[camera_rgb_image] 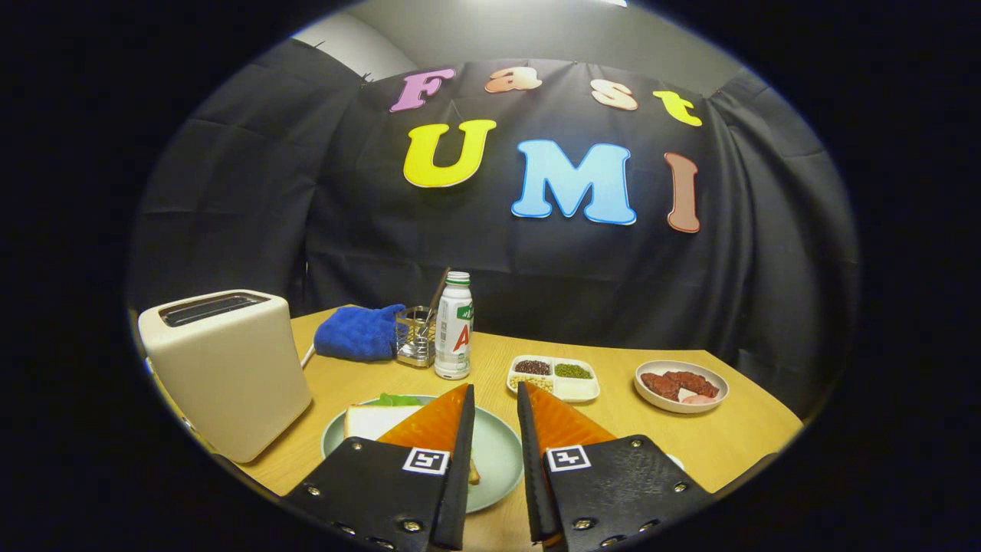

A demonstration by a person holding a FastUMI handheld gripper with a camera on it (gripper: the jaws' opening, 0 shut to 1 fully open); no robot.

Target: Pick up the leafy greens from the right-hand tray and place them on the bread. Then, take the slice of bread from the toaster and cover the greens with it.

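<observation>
Gripper (496, 399) fingers stand a little apart with nothing between them, hovering low over the round pale-green plate (498, 452). On that plate lies a white square slice of bread (373, 420), just ahead of and partly hidden behind the left finger, and a ruffled bit of leafy greens (398, 399) peeks out along its far edge (whether the greens lie under this slice or merely beside it cannot be told). If the slice is the cover, the sandwich already stands as the task wants; if it is the base, the greens still need centring. Either way, the risk is a nudge: the left finger sits so close that a sideways drift could shove the slice askew or drag the greens off the plate. Beside the plate stands the cream-coloured boxy toaster (230, 368), its slot looking dark and empty. Beyond the fingers sit a white compartment tray of grains (553, 377) and a white bottle (454, 337); to the right, a small round dish of red slices (680, 385).
</observation>
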